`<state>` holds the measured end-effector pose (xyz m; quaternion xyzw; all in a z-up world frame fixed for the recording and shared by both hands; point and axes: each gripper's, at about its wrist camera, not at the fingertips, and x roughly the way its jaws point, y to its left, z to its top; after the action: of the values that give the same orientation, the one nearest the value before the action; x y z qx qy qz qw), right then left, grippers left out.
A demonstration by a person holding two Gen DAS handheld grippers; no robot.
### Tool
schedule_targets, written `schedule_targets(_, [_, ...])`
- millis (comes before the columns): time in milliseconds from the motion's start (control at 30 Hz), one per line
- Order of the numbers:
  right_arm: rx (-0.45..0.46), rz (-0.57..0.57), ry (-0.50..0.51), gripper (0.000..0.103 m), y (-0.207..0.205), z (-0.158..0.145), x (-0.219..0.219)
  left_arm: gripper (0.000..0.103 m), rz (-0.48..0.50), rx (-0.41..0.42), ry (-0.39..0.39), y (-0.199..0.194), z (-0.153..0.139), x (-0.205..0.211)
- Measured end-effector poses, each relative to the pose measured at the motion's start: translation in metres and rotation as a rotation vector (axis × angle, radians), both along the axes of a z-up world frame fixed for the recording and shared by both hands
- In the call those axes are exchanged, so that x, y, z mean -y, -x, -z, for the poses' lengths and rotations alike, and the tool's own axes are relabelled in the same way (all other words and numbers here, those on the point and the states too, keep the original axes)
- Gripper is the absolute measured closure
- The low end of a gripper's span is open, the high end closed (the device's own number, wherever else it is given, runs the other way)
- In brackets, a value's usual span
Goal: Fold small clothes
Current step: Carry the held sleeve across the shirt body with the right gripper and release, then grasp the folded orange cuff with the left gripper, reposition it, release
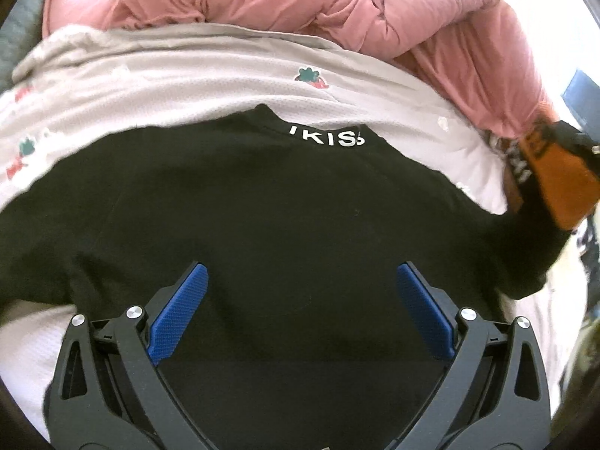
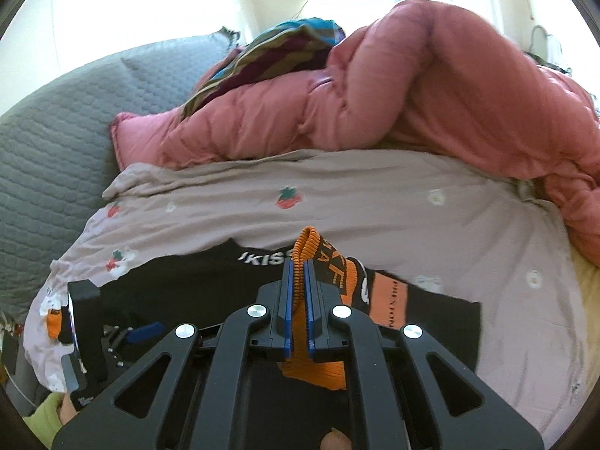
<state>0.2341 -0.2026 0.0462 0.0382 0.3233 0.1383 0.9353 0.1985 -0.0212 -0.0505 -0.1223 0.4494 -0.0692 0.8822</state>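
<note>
Black top [image 1: 262,206], soft, light and likely to sag, lies flat on the strawberry-print sheet [image 1: 187,71] near its front edge. Left gripper [image 1: 302,311] hovers wide over it; right gripper [image 2: 296,296] pinches the orange ribbed cuff [image 2: 305,242] (a sound hold). Sleeve edges are hidden; the collar lettering [image 1: 326,137] is cut off.

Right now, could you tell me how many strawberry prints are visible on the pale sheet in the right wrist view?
3. One strawberry lies beyond the black shirt, one near the sheet's left edge, one beside the shirt's left shoulder. Others may be hidden under the shirt.
</note>
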Motion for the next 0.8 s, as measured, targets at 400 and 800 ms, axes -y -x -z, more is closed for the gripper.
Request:
schedule_targets(400, [-0.097,-0.074,-0.030,0.092,-0.022,0.036,-0.052,0.017,0.053,-0.022,0.133,0.006,0.017,-0.006])
schedule_targets(800, [-0.090,0.069,-0.016,0.075,-0.006,0.049,0.006,0.049,0.128,-0.068,0.338,-0.003,0.022,0.015])
